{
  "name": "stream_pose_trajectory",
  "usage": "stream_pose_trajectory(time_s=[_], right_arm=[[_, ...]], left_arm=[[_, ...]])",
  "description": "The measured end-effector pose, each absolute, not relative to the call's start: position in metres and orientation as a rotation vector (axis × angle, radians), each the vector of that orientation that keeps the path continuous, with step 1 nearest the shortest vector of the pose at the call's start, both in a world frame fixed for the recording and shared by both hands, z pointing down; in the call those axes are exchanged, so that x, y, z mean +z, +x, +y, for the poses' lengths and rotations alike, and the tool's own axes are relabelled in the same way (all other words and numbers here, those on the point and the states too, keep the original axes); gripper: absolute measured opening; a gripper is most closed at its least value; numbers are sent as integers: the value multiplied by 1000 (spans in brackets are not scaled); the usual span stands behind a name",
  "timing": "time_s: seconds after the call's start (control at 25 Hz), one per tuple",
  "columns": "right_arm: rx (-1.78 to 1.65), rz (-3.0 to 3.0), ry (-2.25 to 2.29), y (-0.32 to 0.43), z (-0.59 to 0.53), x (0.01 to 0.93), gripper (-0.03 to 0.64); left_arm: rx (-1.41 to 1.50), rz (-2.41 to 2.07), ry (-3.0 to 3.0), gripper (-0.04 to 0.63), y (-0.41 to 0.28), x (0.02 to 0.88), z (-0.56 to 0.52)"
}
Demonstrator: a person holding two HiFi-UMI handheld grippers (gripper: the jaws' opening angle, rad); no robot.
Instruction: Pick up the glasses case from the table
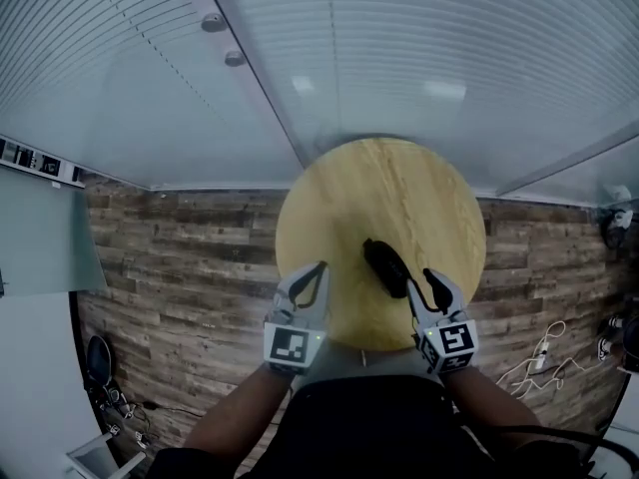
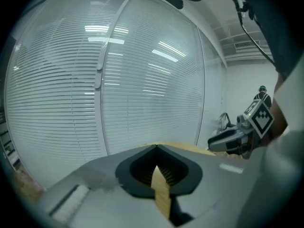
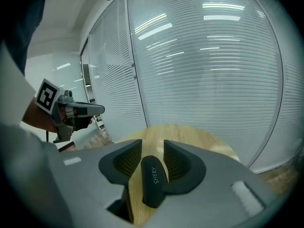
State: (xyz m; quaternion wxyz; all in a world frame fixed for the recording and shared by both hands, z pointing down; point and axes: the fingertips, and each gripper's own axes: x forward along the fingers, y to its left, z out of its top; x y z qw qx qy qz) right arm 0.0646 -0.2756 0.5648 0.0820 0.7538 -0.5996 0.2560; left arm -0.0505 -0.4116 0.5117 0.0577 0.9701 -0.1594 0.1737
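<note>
A black glasses case [image 1: 385, 265] lies on the round wooden table [image 1: 399, 188], near its front edge. My right gripper [image 1: 427, 279] is just right of the case, low over the table. In the right gripper view the case [image 3: 153, 179] shows between the parted jaws with a gap on each side, so the right gripper [image 3: 153, 144] is open and not pressing on it. My left gripper [image 1: 318, 269] hovers at the table's front left edge, apart from the case. Its jaw tips meet in the left gripper view, so the left gripper [image 2: 156, 147] is shut and empty.
A glass wall with white blinds [image 1: 399, 58] stands behind the table. Wood-plank floor [image 1: 180, 257] surrounds it. Cables and a plug strip [image 1: 539, 357] lie on the floor at right, dark gear [image 1: 100, 367] at lower left. The person's body is close to the table's near edge.
</note>
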Motion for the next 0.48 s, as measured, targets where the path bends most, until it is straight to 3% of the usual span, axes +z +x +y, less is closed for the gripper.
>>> stream_pose_trajectory(time_s=[0.2,0.48], right_arm=[[804,-1832,2093,53,-300,607,251],[814,-1808,1967,54,-302,670,331]], left_arm=[[582,-510,2869,3,-54,531,-422],[652,-507,2813,3,-40,574,-428]])
